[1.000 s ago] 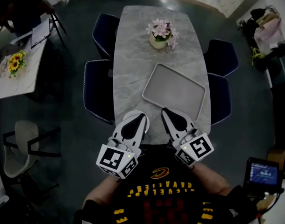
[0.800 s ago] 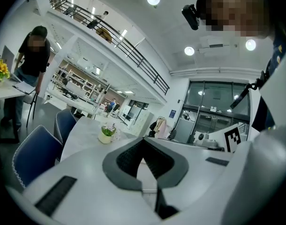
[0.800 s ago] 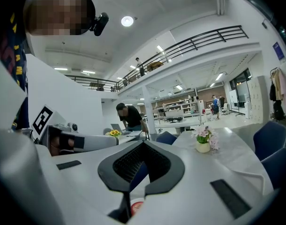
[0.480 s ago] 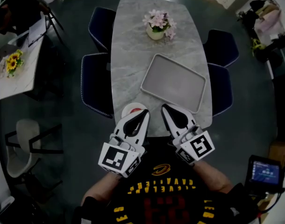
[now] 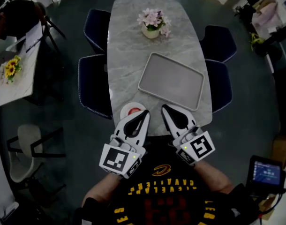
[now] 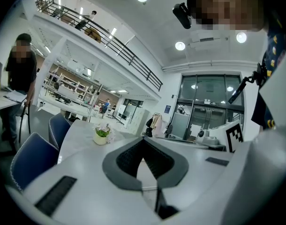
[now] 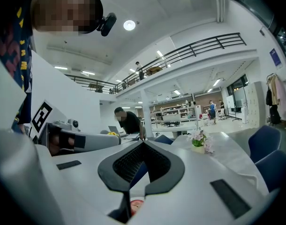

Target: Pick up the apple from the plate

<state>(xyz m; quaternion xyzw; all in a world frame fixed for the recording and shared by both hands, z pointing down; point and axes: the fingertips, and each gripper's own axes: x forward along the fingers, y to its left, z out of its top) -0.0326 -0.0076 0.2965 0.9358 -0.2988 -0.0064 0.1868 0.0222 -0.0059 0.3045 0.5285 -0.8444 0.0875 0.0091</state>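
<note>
A red apple lies on a small white plate at the near end of the grey marble table. My left gripper is shut and empty, held level over the table's near edge; its tip covers the plate's right side. In the left gripper view that gripper shows jaws meeting at the tip. My right gripper is shut too, beside the left one and right of the plate. In the right gripper view, under the right gripper, part of the apple shows low down.
A grey rectangular tray lies mid-table beyond the grippers, and a vase of pink flowers stands at the far end. Dark blue chairs line both sides. A side table with sunflowers is at the far left.
The plate with the apple, hidden under the left gripper a second ago, now shows just past its tip. Both grippers stay shut side by side.
</note>
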